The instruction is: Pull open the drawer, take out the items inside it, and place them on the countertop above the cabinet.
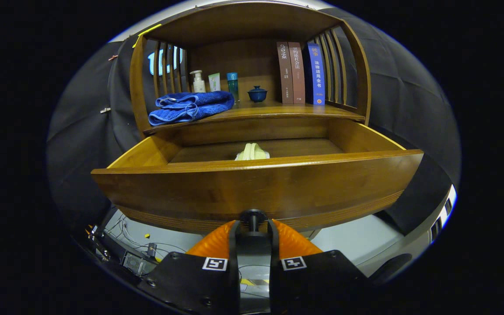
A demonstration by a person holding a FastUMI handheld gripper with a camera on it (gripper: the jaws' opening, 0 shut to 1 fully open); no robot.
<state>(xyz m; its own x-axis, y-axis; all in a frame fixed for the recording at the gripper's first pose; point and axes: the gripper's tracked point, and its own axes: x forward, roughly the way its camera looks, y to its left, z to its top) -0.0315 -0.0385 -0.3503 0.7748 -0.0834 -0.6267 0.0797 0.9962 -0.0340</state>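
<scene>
Backdrop: dark cloth booth wall behind a wooden cabinet (252, 65).
Countertop (278, 112): blue towel (190, 106) at the left edge; bottles, a small blue lidded cup (257, 93) mid-shelf; books (301, 73) upright toward the right side.
Drawer (256, 188): pulled wide open, a pale folded cloth (252, 152) inside, just behind the middle of the front panel.
Gripper (253, 226): fingers clamped on the drawer knob (253, 217), one at each side of its stem.

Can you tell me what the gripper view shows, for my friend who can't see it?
The tool has both fingers closed on the dark knob of a wooden drawer, which is pulled open. Inside lies a pale folded cloth. On the countertop above sit a blue towel, bottles, a blue lidded cup and three books.
</scene>
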